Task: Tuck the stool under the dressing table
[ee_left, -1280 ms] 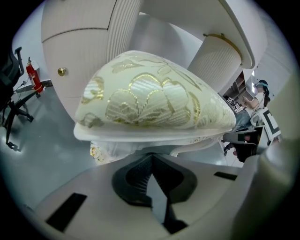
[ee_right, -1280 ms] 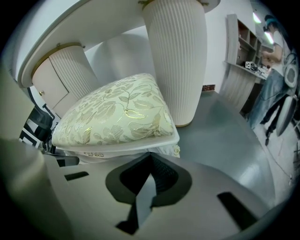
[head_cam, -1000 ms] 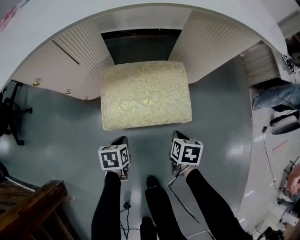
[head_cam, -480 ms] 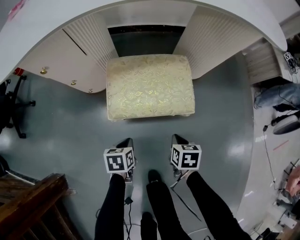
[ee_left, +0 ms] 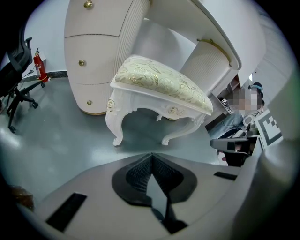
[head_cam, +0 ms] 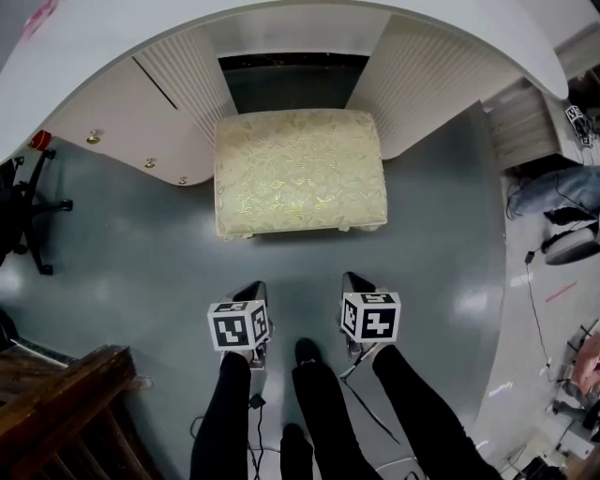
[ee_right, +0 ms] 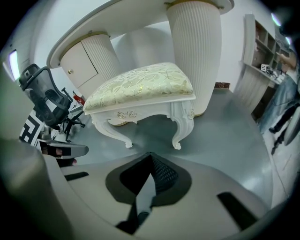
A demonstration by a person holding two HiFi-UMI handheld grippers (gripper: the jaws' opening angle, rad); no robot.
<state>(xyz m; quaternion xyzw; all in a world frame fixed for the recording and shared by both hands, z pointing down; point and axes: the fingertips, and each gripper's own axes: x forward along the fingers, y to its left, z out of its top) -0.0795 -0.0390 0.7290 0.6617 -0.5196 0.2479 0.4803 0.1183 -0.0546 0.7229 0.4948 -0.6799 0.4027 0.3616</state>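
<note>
From your head view, the stool (head_cam: 300, 173) stands on the grey floor (head_cam: 141, 253). Its far half sits between the two ribbed pedestals of the dressing table (head_cam: 281, 28), and the dark knee gap shows just beyond its far edge. Your left gripper (head_cam: 253, 287) and right gripper (head_cam: 354, 279) hang on the near side of the stool, apart from it. Left of the stool, well apart, is a black office chair (head_cam: 23, 225).

In the left gripper view, the gripper (ee_left: 151, 157) is closed, pads together at the tip, with nothing between them. The stool (ee_left: 159, 84) stands ahead on curved white legs. The drawer pedestal (ee_left: 93, 47) is just behind the stool's left corner.

In the right gripper view, that gripper (ee_right: 151, 157) is likewise closed and empty. The stool (ee_right: 140, 86) stands ahead. A ribbed pedestal (ee_right: 192, 47) rises right behind the stool, and the office chair (ee_right: 47, 101) is off to the stool's left.
</note>
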